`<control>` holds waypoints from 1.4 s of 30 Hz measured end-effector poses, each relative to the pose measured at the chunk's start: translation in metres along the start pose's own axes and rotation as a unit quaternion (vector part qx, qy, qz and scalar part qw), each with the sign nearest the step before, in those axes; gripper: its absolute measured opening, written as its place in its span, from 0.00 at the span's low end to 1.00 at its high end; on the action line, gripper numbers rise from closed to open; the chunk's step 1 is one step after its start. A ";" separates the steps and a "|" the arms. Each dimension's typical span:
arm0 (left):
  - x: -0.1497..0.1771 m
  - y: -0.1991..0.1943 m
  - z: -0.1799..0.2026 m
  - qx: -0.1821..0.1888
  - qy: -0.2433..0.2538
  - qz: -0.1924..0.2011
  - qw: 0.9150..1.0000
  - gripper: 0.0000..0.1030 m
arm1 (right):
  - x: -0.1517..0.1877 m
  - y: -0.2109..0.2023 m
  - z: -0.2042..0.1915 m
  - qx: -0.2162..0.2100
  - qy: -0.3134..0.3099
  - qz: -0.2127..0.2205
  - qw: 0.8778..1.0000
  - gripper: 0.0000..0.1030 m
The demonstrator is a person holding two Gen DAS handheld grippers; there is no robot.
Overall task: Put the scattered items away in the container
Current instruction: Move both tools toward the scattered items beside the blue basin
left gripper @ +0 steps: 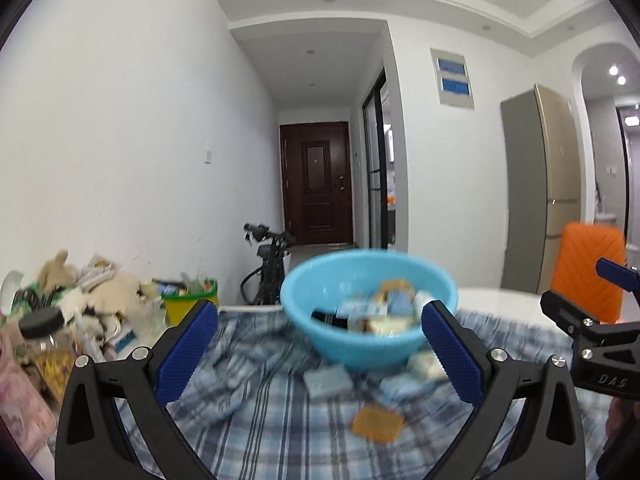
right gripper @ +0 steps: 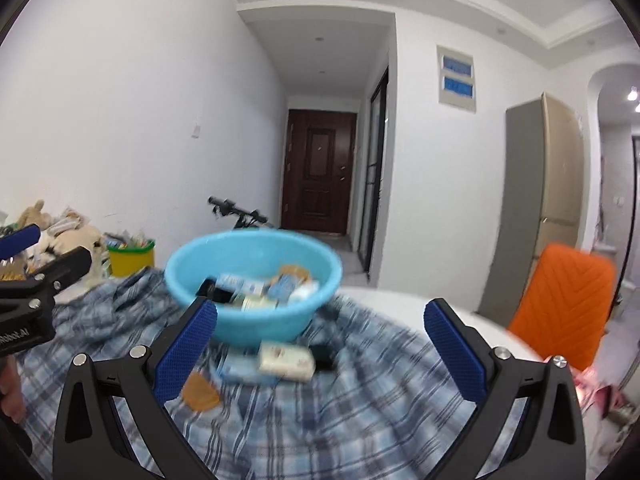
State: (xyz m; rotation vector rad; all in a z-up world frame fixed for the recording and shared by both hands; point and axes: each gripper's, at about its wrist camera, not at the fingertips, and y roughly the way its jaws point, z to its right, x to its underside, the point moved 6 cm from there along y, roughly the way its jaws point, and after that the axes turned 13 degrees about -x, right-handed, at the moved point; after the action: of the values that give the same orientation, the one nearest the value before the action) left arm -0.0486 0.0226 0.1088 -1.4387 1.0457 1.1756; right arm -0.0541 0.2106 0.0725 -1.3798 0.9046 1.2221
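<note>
— Blue bowl (left gripper: 368, 312) sits on the plaid cloth (left gripper: 260, 412), packets inside; more packets (right gripper: 286, 361) and a biscuit (left gripper: 377, 424) lie just before it.
— My left gripper (left gripper: 318, 354) and right gripper (right gripper: 320, 350): fingers spread wide, holding nothing.

The left black plastic two-finger gripper (left gripper: 318, 350) has angular arms with triangular cut-outs, silver round screw heads at the joints, and blue cross-hatched rubber pads (left gripper: 188, 354). The right black plastic two-finger gripper (right gripper: 320, 350) matches it, with white lettering on its side.
</note>
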 end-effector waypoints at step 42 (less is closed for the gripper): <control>-0.041 0.045 0.015 0.051 0.063 -0.204 0.976 1.00 | -0.070 0.021 0.024 -0.065 0.042 -0.152 0.985 1.00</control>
State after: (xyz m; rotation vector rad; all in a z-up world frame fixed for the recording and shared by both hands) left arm -0.1019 0.0314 0.1415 -1.5691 0.8282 0.7334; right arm -0.0923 0.2237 0.1379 -1.6173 0.6496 1.0104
